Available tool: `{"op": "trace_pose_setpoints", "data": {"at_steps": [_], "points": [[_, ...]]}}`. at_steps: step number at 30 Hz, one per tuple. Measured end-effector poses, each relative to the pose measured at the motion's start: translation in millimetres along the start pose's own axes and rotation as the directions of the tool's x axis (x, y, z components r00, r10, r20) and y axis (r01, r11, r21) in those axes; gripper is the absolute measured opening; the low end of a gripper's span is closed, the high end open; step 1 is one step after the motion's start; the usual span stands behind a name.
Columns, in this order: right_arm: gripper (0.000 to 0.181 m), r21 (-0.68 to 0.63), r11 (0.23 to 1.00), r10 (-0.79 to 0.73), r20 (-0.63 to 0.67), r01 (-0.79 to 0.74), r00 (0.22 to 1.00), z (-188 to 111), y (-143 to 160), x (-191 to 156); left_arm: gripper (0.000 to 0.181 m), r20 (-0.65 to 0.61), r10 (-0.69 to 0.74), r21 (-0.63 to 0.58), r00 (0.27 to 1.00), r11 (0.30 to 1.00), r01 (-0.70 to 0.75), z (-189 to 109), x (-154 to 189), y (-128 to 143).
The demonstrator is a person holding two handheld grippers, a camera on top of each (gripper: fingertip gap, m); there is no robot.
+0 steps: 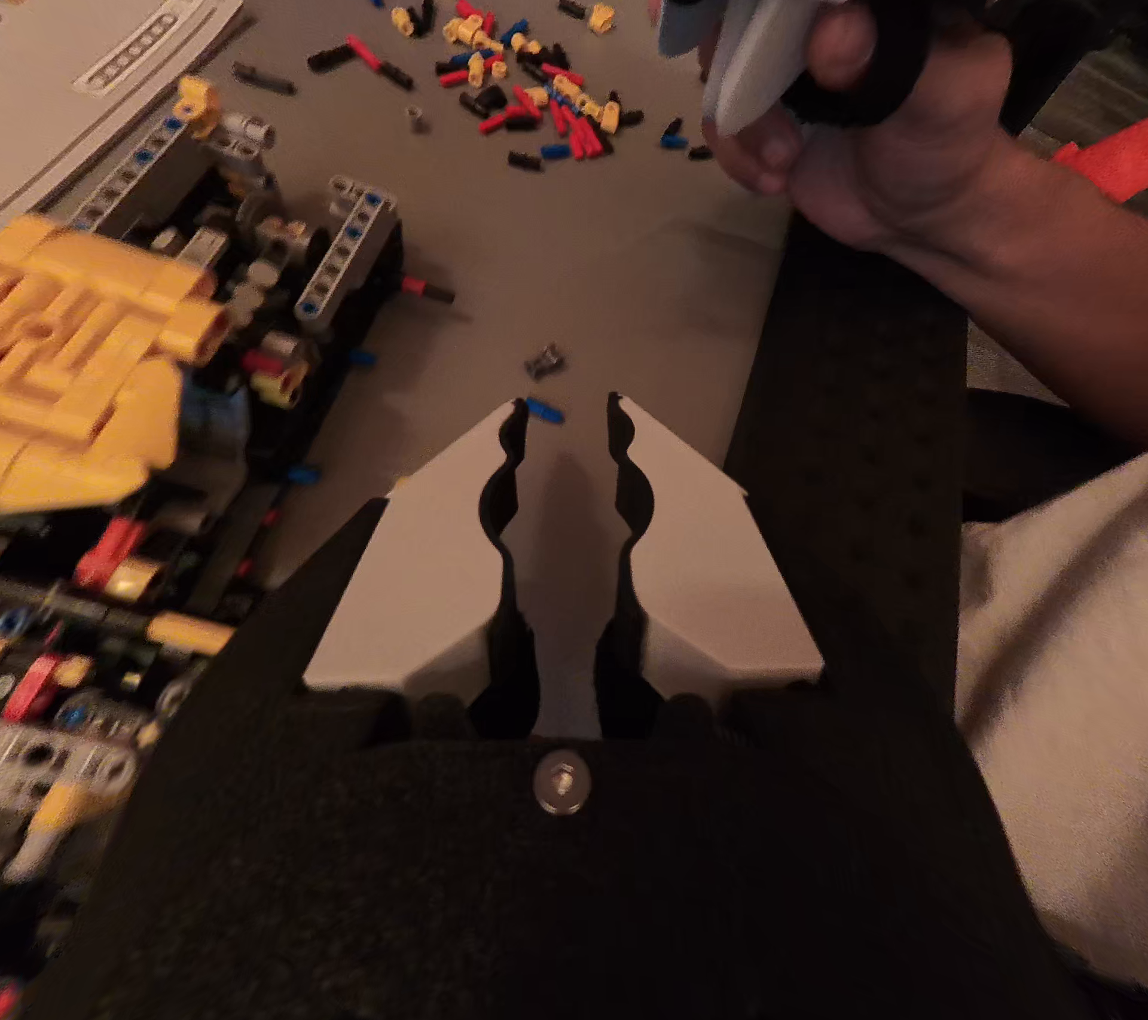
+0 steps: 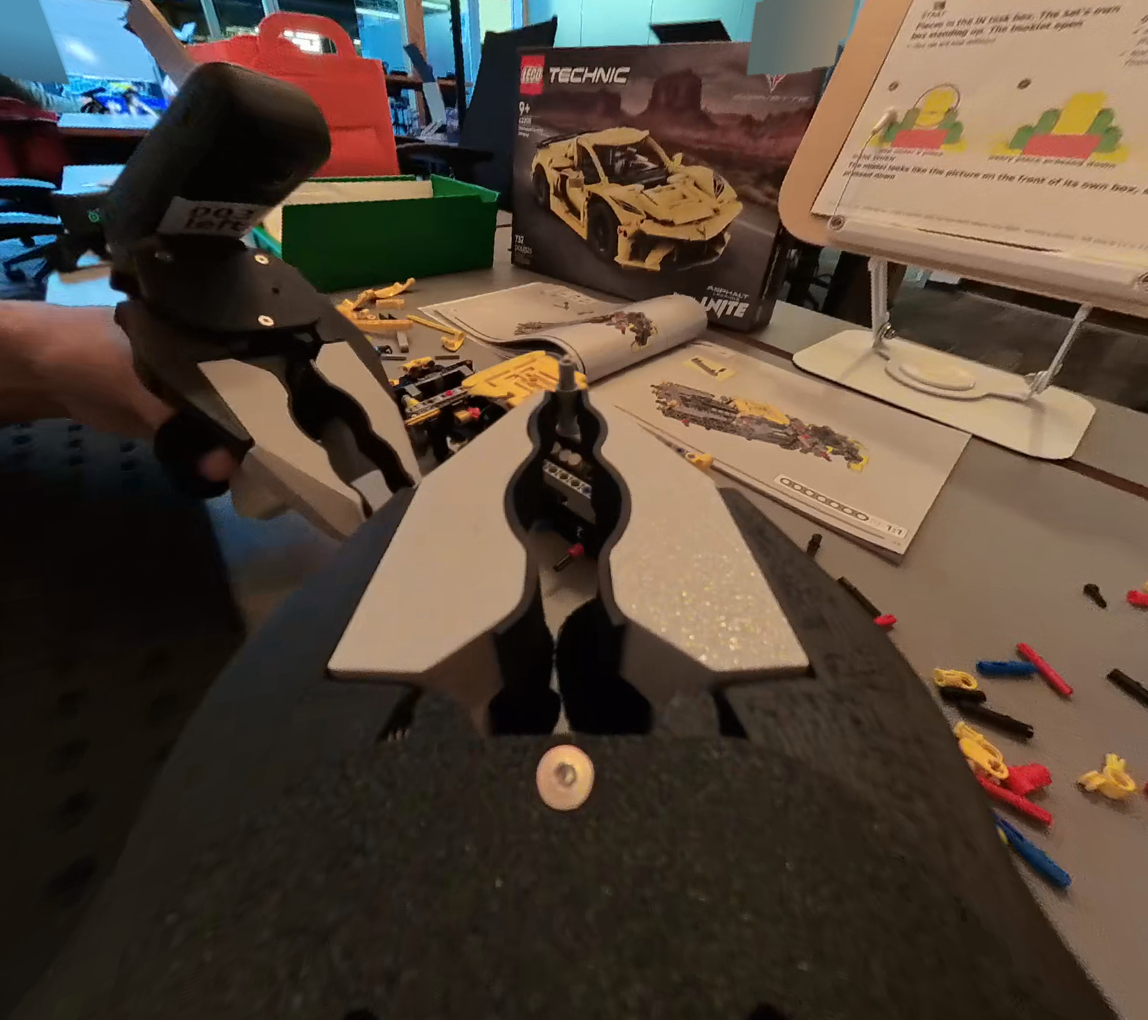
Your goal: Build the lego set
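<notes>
Closest to my right lens, the right gripper [image 2: 566, 400] is clamped on a small grey peg [image 2: 566, 391] at its tips, mid-frame. Lower centre of my left lens, the left gripper [image 1: 566, 400] has its fingers apart with nothing between them, above the grey table [image 1: 621, 257]. At left sits the half-built yellow-and-black model car [image 1: 155, 369]; loose red, blue, yellow and black pins [image 1: 528, 77] scatter above centre.

Printed writing and numbers stand on the set box [image 2: 646, 170] ahead of the right gripper [image 2: 568, 400], the sheet [image 2: 1006, 58] upper right, the open booklet page [image 2: 807, 450] right of its tips, and a white sticker [image 2: 208, 220] on the left gripper [image 2: 382, 493].
</notes>
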State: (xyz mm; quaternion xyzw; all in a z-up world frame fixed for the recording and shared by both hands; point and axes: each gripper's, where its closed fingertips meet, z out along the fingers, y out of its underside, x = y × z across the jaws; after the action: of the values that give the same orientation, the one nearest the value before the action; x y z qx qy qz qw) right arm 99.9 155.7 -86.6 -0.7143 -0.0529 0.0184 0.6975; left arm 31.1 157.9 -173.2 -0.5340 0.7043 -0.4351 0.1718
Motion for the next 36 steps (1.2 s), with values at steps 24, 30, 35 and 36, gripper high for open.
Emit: {"op": "trace_pose_setpoints", "data": {"at_steps": [24,30,35,36], "points": [[0.006,0.032,0.999,0.031,0.032,-0.032,0.999,-6.1,-2.9,0.2,0.028,0.103,0.108,-0.180,0.989,0.980,-0.089,40.4,-11.8,2.4],[0.006,0.024,0.997,0.067,0.005,-0.068,0.998,-7.1,-0.4,7.8,0.027,0.129,0.116,-0.189,0.985,0.978,-0.091,46.1,-32.9,-6.9],[0.006,0.030,0.996,0.079,0.015,-0.080,0.997,-7.9,-1.0,7.3,0.016,0.164,0.123,-0.205,0.979,0.975,-0.088,57.0,-35.1,-3.5],[0.006,0.031,0.996,0.080,0.016,-0.080,0.997,-8.0,-1.2,7.2,0.008,0.168,0.124,-0.203,0.978,0.975,-0.088,57.1,-36.1,-3.3]]}}
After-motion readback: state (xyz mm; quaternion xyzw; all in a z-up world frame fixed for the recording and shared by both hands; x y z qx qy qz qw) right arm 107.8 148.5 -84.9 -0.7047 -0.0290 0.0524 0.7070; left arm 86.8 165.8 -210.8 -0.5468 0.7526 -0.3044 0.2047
